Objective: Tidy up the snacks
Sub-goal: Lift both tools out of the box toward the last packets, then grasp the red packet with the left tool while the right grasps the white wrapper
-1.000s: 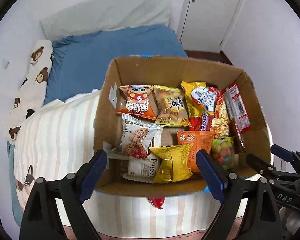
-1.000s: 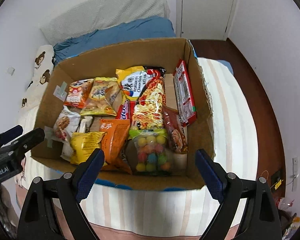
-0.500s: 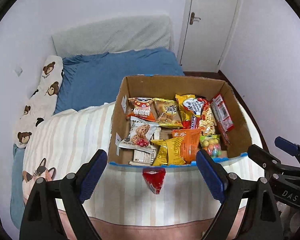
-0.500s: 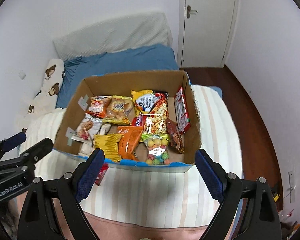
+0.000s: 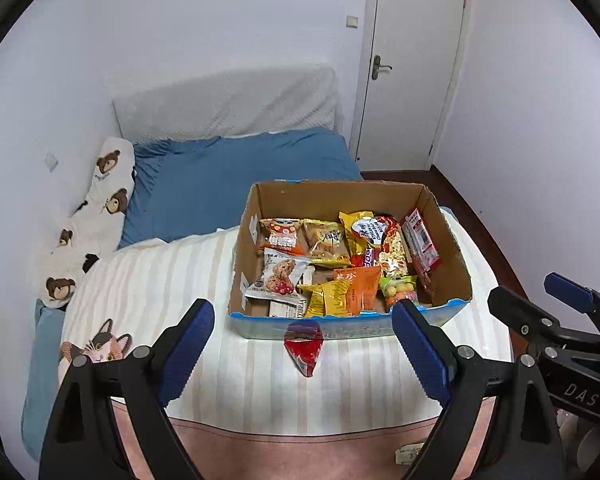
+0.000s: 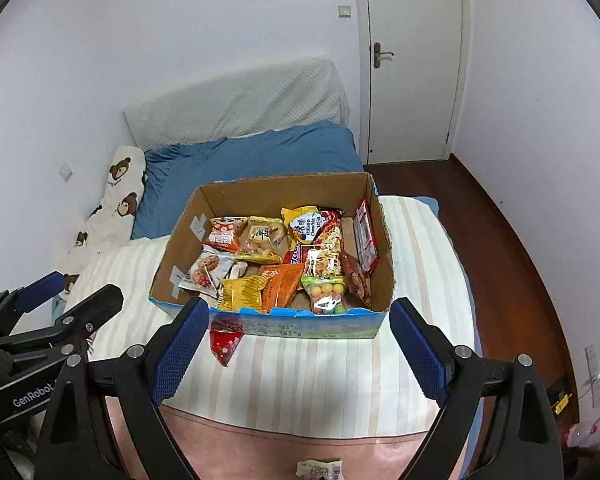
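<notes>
snacks fill the cardboard box (image 5: 444,236) near the bed's (image 5: 148,280) foot edge; one red packet (image 5: 304,346) lies outside, against its front wall. the left gripper (image 5: 300,352) and right gripper (image 6: 296,344) hang spread and empty. nearly done, it seems.

The left gripper (image 5: 302,344) is held level, its two black fingers spread wide apart, with nothing between the blue pads (image 5: 186,346). The right gripper (image 6: 300,344) has the same pose: fingers wide apart, blue pads (image 6: 418,346) facing each other, nothing held. The two grippers are side by side, and each one is seen at the edge of the other camera view. The hands of the person are not visible.
</notes>
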Tool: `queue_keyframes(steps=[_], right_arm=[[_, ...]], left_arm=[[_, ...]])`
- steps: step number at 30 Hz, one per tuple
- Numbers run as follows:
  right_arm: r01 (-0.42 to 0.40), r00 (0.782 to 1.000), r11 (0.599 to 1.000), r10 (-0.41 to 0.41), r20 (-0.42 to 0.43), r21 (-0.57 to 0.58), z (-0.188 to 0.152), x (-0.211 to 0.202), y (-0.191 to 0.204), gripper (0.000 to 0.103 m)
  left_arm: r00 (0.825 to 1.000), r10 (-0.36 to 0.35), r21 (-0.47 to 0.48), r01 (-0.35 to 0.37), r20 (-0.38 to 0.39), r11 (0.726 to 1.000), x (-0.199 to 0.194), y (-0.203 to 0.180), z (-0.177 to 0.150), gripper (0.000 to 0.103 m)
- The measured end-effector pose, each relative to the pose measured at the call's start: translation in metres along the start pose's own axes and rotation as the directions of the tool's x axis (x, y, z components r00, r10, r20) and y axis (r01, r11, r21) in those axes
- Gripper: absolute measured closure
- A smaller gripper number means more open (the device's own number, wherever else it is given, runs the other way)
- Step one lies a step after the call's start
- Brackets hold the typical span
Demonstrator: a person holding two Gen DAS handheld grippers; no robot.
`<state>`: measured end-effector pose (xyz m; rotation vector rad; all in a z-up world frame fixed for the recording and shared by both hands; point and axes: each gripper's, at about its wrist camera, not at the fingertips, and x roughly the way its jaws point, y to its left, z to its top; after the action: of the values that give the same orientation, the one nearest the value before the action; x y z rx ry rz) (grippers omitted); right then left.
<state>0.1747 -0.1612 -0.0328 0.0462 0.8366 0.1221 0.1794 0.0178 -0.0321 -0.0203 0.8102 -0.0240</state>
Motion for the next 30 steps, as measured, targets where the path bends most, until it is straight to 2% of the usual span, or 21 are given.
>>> queue_keyframes(steps=[3,5,8,11,14,17,19,21,23,25,27,28,30], right_arm=[[0.005,1.0,1.0,-0.005,0.01,0.004,-0.005,-0.006,0.0,0.002],[0.001,1.0,1.0,-0.001,0.017,0.014,-0.01,-0.009,-0.002,0.002],[-0.014,1.0,0.999,0.013,0.01,0.048,-0.02,-0.009,-0.008,0.002],[-0.041,0.998,0.995,0.045,-0.041,0.094,-0.038,-0.001,-0.017,0.002],[-0.067,0.985,0.983,0.093,-0.146,0.172,-0.072,0.021,-0.03,0.002],[-0.061,0.95,0.963,0.137,-0.282,0.262,-0.116,0.053,-0.046,0.002],[-0.041,0.918,0.952,0.156,-0.365,0.304,-0.146,0.075,-0.054,0.002],[-0.024,0.875,0.931,0.196,-0.442,0.365,-0.179,0.099,-0.064,0.002],[-0.003,0.835,0.907,0.234,-0.497,0.422,-0.206,0.12,-0.071,0.002],[0.011,0.807,0.882,0.271,-0.524,0.472,-0.228,0.139,-0.077,0.002],[0.025,0.795,0.864,0.288,-0.534,0.503,-0.243,0.154,-0.079,0.002],[0.023,0.792,0.853,0.302,-0.53,0.521,-0.25,0.162,-0.079,0.002],[0.055,0.797,0.864,0.264,-0.543,0.5,-0.256,0.172,-0.075,0.006]], left_arm=[[1.0,0.015,0.002,-0.015,0.017,1.0,-0.006,-0.003,-0.005,0.012],[1.0,0.014,0.005,-0.014,0.025,1.0,-0.009,-0.005,-0.009,0.012],[1.0,0.027,0.008,-0.027,0.014,1.0,-0.007,-0.007,-0.016,0.002],[1.0,0.005,-0.014,-0.006,-0.028,1.0,0.002,-0.004,-0.028,0.0],[0.994,-0.006,-0.027,0.003,-0.108,1.0,0.021,0.0,-0.05,0.0],[0.975,-0.006,-0.011,0.004,-0.222,1.0,0.047,0.001,-0.083,0.0],[0.952,0.0,0.01,0.004,-0.305,1.0,0.062,0.0,-0.105,0.0],[0.924,0.01,0.033,0.003,-0.383,0.999,0.077,0.0,-0.131,0.0],[0.896,0.02,0.048,0.001,-0.443,0.999,0.088,0.0,-0.152,0.0],[0.874,0.026,0.052,-0.001,-0.485,0.999,0.096,0.001,-0.166,0.0],[0.864,0.024,0.05,0.002,-0.502,0.999,0.101,0.001,-0.168,0.0],[0.866,0.03,0.054,-0.004,-0.499,0.999,0.104,0.001,-0.165,0.0],[0.874,0.044,0.067,-0.013,-0.484,0.998,0.109,-0.001,-0.156,0.0]])
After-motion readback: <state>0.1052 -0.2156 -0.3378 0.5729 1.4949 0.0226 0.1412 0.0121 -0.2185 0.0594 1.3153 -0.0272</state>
